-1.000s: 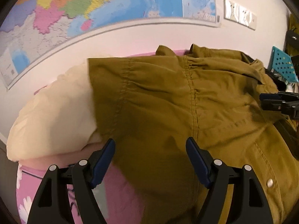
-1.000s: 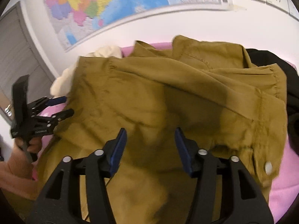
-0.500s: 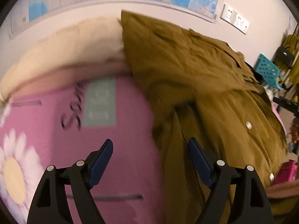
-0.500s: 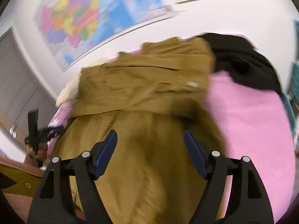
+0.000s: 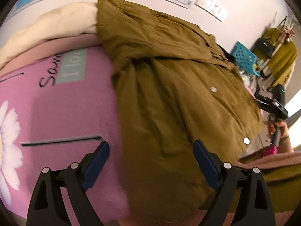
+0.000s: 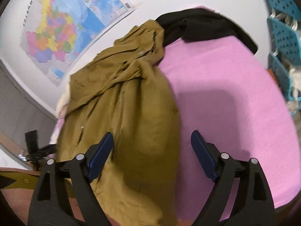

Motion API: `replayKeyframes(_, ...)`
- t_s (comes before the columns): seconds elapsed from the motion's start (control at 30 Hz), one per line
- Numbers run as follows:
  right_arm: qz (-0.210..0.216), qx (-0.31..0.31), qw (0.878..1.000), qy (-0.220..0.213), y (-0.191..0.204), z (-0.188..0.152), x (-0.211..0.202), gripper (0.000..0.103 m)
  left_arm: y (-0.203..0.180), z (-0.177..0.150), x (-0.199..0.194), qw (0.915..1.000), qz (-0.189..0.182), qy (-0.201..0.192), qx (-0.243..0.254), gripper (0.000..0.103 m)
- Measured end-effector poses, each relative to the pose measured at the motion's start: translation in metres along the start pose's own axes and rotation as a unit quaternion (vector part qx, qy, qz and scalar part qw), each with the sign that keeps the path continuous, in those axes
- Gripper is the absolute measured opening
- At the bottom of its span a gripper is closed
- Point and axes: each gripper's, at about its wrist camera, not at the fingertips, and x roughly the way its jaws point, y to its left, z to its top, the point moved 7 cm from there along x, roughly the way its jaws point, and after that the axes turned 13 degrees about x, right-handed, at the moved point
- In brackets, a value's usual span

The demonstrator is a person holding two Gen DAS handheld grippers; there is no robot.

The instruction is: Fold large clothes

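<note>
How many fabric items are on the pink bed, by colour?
Olive-brown jacket: 1
Black garment: 1
Cream bedding or pillow: 1
Total: 3, all on the pink sheet. More olive clothing hangs on a rack off the bed, not counted.

Both wrist cameras look steeply down, close over the pink bed [image 5: 62,113]. Both share the olive jacket [image 5: 169,94]: at 3 o'clock for the left, 10 o'clock for the right.
</note>
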Motion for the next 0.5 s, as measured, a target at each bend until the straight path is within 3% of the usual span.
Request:
replayKeyframes(0.17,0.066,-0.014,0.997,0.043,0.019,-0.023,0.003,0.084,-0.027,-0.009,-0.001,0.9952,-0.095,-0.01,-0.019,0.087)
replayKeyframes(0.37,0.128,-0.033,0.988,0.082,0.041,-0.042,0.005,0.082,-0.026,-0.003,0.003,0.9909,-0.117,-0.033,-0.056,0.087)
replayKeyframes(0.5,0.154,-0.027,0.984,0.09,0.05,-0.043,0.007,0.077,-0.035,0.004,0.01,0.9967,-0.069,-0.034,-0.028,0.084)
